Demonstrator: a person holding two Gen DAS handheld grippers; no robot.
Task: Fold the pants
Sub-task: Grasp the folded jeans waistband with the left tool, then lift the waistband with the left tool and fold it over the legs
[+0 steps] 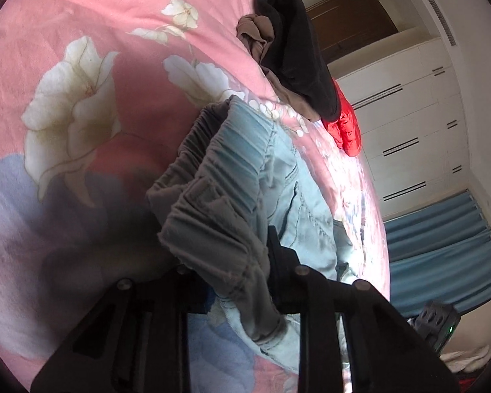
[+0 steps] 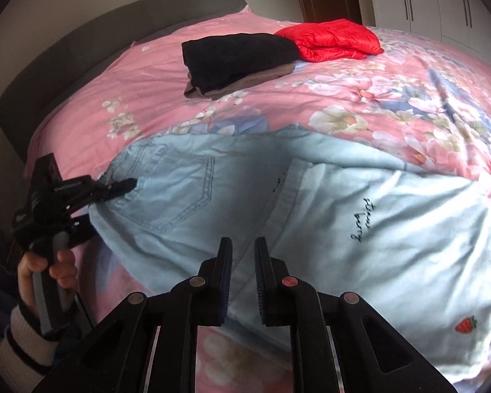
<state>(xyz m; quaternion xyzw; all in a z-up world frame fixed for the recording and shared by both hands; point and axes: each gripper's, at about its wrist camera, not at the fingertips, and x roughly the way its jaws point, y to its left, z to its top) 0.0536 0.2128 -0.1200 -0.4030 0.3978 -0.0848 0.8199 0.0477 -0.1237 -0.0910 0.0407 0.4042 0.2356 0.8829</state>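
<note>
Left gripper (image 2: 127, 184) clamps the pants' (image 2: 311, 216) waistband, right gripper (image 2: 243, 245) nearly shut, empty — thin bite, so a tug could slip the waistband free.

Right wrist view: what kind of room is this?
Most likely a bedroom: a bed with a pink floral duvet and grey padded headboard, built-in white wardrobes alongside, and clothes such as the light blue jeans laid out.

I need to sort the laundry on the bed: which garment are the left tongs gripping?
The light blue jeans, held at their elastic waistband by the left tongs; the black and red garments lie folded, untouched.
</note>
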